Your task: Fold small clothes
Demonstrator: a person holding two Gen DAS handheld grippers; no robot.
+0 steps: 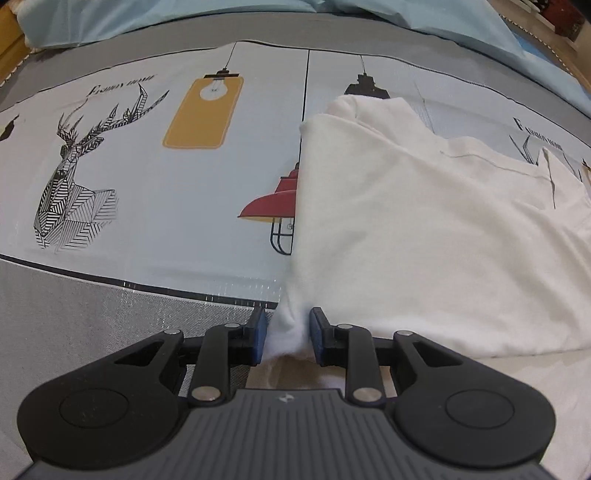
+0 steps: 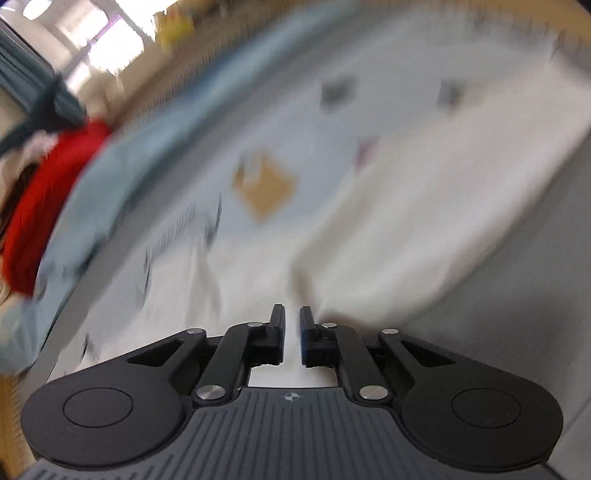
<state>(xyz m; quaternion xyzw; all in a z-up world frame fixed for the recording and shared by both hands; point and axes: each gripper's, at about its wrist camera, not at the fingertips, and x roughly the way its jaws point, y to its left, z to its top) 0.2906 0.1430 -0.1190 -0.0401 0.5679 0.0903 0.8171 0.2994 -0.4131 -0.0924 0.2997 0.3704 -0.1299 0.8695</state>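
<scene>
A white garment (image 1: pixel 424 229) lies partly folded on the printed bed sheet (image 1: pixel 155 192), at the right of the left wrist view. My left gripper (image 1: pixel 287 325) is shut on the garment's near left corner, with white cloth bunched between the blue pads. The right wrist view is blurred by motion. There the white garment (image 2: pixel 424 206) stretches away to the upper right. My right gripper (image 2: pixel 292 319) has its jaws nearly together on a thin white edge of the garment.
A light blue quilt (image 1: pixel 258 18) lies along the far side of the bed. A grey border (image 1: pixel 74 310) runs along the sheet's near edge. A red cloth (image 2: pixel 48 192) shows at the left of the right wrist view.
</scene>
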